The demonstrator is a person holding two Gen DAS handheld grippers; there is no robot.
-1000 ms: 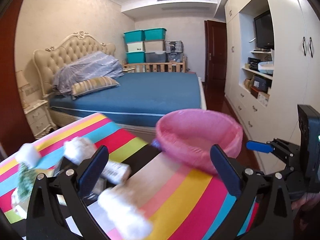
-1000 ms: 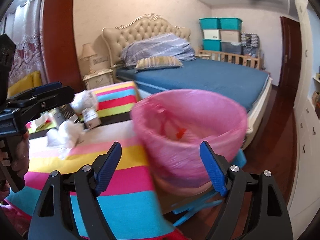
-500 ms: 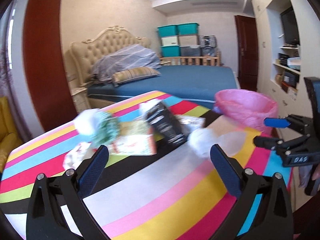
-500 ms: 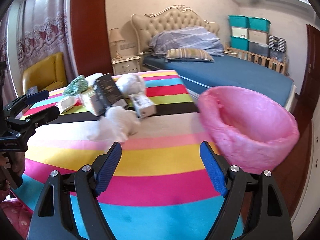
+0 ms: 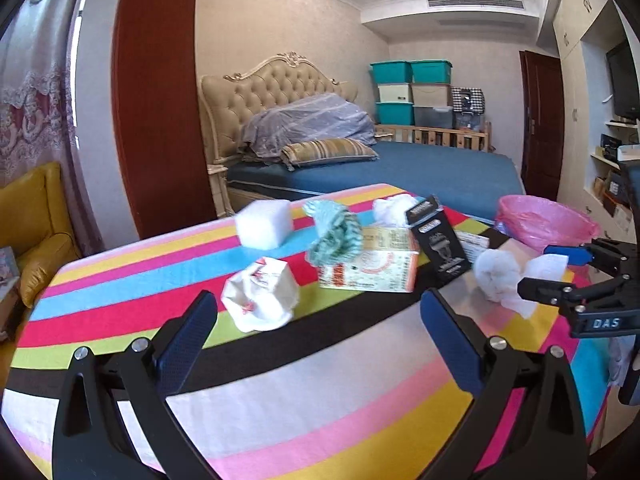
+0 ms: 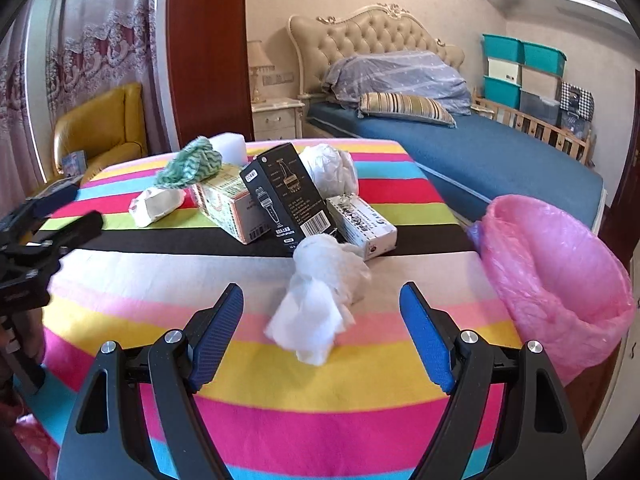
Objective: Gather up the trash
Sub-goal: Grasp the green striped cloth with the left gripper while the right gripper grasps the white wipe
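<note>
A blue bed (image 6: 500, 152) fills the far side of the room, and in front of it stands the table under its striped cloth (image 6: 280, 360), all pink, yellow and turquoise bands. At the cloth's right edge sits the bin lined with a pink bag (image 6: 560, 272), mouth open.

The trash is heaped across the middle of the cloth: a pale printed carton (image 6: 228, 208) lying flat, a black box (image 6: 288, 196) leaning on it, a small white box (image 6: 362, 224) just beside that, a white foam block (image 5: 264, 222) at the back, a teal crumpled cloth (image 5: 334, 234) on top of the carton, and 3 wads of white paper (1 nearest, 1 behind the black box, 1 off to the left).

The right gripper (image 6: 320, 332) hangs with its jaws wide apart and nothing pinched, the nearest wad (image 6: 320, 296) lying just ahead between them. The left gripper (image 5: 318, 340) is likewise spread wide and empty, above bare cloth near the left wad (image 5: 260, 296).
</note>
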